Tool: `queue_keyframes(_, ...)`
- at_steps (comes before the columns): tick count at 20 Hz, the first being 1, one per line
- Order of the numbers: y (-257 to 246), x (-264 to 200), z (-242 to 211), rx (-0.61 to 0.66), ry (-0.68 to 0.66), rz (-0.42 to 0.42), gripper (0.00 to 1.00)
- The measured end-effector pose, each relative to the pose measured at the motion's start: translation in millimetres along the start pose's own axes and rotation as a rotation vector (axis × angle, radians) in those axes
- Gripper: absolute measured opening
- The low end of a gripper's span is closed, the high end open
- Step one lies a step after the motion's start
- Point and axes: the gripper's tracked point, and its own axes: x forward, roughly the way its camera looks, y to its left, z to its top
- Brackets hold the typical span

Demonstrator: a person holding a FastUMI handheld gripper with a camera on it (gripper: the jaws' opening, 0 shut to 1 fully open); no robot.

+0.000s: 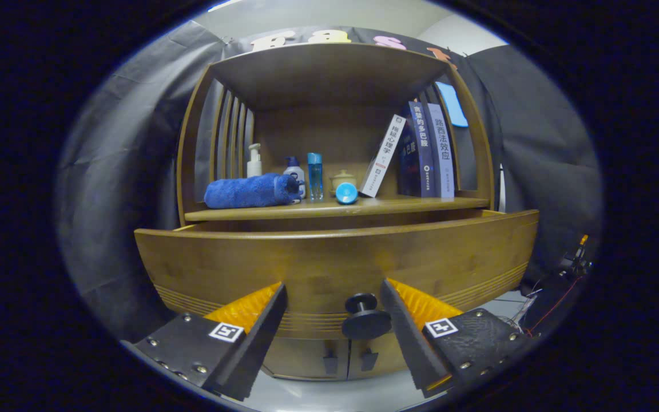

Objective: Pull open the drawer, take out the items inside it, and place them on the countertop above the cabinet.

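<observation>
On the wooden cabinet [329,143] the drawer [335,260] stands pulled out, its knob [365,316] between the gripper [334,297]'s spread, released fingers, presumably just freed to reach inside.

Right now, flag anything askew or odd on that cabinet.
The white book leans tilted against the upright books, and a blue cap lies loose on the countertop. The gripper is open around the drawer knob.

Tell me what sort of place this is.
Likely a staged home corner in a recording booth: a wooden cabinet with books and toiletry bottles on its countertop, black cloth behind. The open gripper flanks the drawer knob.
</observation>
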Motion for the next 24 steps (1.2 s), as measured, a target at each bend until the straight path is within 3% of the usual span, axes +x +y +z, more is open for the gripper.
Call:
queue_keyframes(9,-1,49,2,-0.007,-0.026,0.008,1.0)
queue_keyframes(17,-5,85,2,-0.039,-0.127,0.011,1.0)
queue_keyframes(19,-13,85,-32,0.035,0.01,-0.013,1.0)
queue_keyframes(21,-11,81,-38,0.139,0.064,-0.002,1.0)
queue_keyframes(24,-56,50,-43,0.083,0.072,-0.136,1.0)
